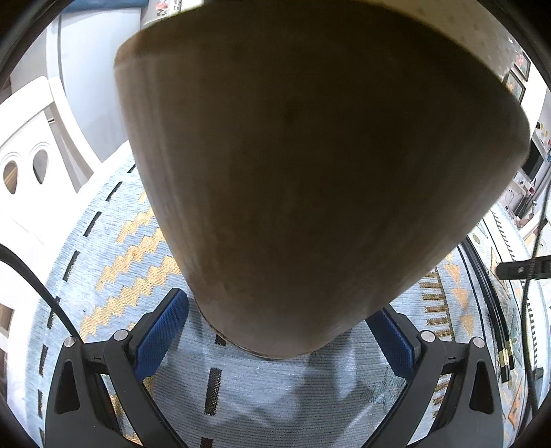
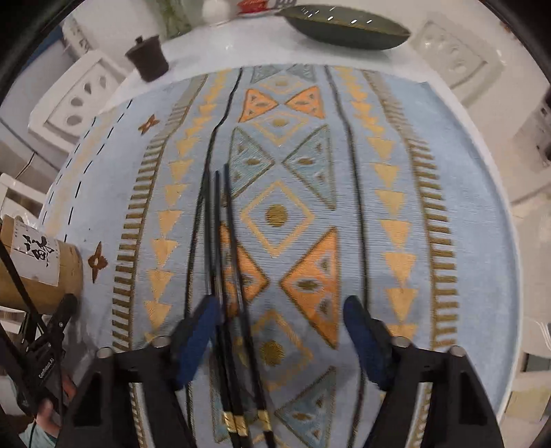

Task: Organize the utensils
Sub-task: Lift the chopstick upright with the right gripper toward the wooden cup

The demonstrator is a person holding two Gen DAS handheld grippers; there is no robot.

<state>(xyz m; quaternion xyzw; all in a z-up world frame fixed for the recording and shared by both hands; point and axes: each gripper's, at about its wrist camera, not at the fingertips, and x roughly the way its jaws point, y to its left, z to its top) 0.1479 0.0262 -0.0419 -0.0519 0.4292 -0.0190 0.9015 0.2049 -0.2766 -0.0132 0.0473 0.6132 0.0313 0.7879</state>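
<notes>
A large bamboo utensil holder [image 1: 310, 155] fills the left wrist view, lifted and tilted above the patterned cloth. My left gripper [image 1: 279, 310] is shut on it, with a blue pad against each side near its base. The same holder [image 2: 38, 262], with a white label, shows at the left edge of the right wrist view. Black chopsticks [image 2: 220, 241] with gold bands lie together on the cloth. My right gripper [image 2: 280, 303] stands over them, pointing steeply down. Its left pad is right beside the sticks and its right pad is well apart, so nothing is clamped. The chopsticks [image 1: 496, 310] also show at the right of the left wrist view.
The blue and orange patterned cloth [image 2: 396, 138] covers a white round table. At the far side stand a dark lidded cup [image 2: 146, 57] and a dark green leaf-shaped dish [image 2: 347, 29]. White chairs [image 2: 79, 100] ring the table. A black cable [image 1: 34, 279] crosses the left side.
</notes>
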